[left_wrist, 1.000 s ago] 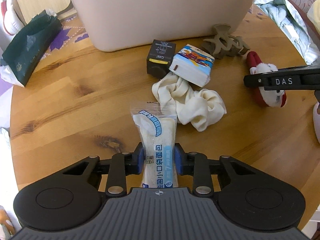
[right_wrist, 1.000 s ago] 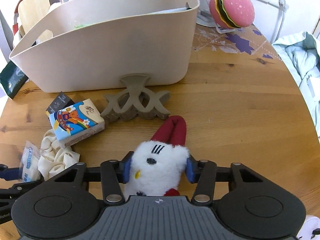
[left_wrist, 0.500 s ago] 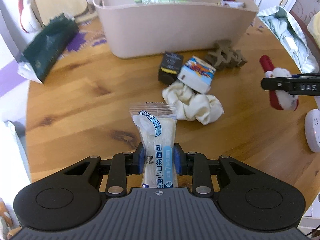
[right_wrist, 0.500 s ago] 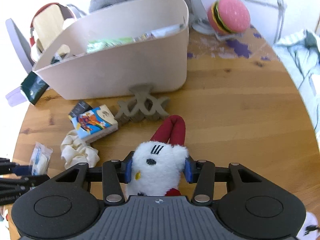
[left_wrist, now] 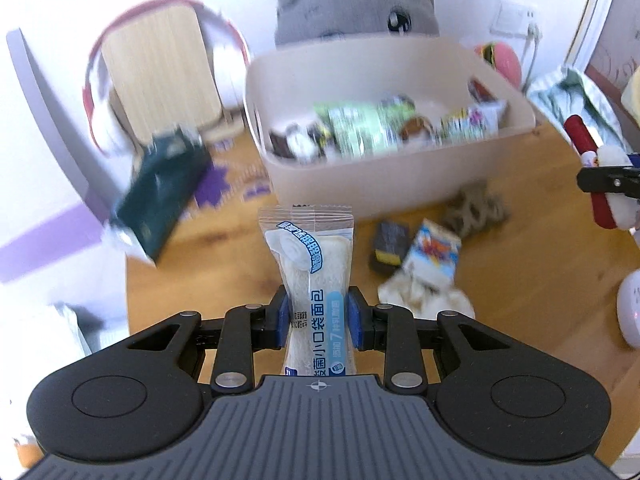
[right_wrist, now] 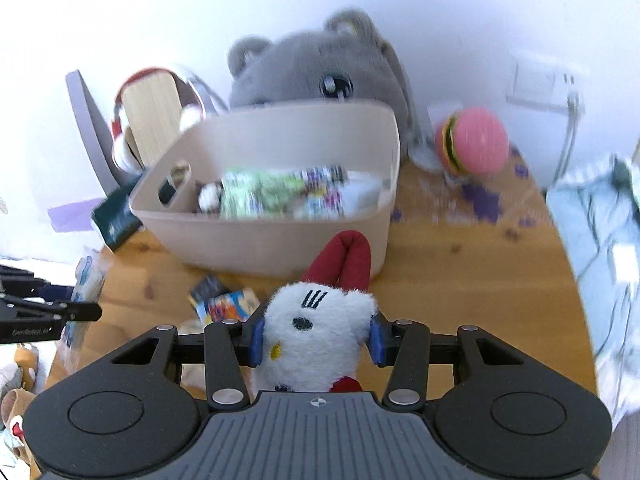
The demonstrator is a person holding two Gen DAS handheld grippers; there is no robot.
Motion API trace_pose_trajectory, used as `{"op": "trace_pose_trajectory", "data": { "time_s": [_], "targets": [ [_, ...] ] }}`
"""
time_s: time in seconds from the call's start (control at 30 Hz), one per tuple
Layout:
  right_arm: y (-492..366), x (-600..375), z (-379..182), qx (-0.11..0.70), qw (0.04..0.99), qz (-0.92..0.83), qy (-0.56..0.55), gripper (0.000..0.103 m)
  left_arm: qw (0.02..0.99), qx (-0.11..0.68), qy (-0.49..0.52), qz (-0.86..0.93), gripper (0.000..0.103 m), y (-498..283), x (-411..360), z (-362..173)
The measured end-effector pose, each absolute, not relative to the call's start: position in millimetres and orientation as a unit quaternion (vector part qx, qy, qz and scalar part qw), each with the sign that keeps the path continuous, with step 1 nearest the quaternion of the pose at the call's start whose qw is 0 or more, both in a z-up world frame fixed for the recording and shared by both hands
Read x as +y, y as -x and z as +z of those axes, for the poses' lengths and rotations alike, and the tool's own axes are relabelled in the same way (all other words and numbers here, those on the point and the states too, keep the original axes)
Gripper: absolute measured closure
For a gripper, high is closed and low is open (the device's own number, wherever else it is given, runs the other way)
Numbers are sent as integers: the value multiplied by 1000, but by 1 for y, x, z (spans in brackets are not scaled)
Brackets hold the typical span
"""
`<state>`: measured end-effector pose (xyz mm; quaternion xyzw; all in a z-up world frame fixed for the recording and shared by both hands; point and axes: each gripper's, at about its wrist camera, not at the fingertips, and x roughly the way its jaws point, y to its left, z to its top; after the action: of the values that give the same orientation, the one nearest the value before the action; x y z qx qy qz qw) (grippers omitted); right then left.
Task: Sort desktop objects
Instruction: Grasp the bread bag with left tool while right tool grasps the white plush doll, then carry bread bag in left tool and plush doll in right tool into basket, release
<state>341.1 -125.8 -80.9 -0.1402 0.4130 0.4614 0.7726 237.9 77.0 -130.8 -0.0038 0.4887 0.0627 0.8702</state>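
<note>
One bread packet and one plush toy, each clamped in tongs.

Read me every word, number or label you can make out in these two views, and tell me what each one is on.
"小口袋面包" runs along the bread packet, held in the left gripper.
"7" is in the packet's blue strip; the words around it are too small to read.
The print on the other gripper's arm is too blurred to read.
The tissue pack, the black box and the snack packs in the bin are too blurred to read.
</note>
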Motion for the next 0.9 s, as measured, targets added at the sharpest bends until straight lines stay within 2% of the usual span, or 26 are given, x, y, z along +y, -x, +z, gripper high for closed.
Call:
{"op": "trace_pose_trajectory", "data": {
  "time_s": [0.5,0.9],
  "targets": [
    [-380,-81,-22,333,796,485,139,58,902,423,-45,81,74,-306,90,-83],
    [-410,-35,-41,358,794,474,129,58,898,432,-47,66,74,-367,84,-102]
  ]
}}
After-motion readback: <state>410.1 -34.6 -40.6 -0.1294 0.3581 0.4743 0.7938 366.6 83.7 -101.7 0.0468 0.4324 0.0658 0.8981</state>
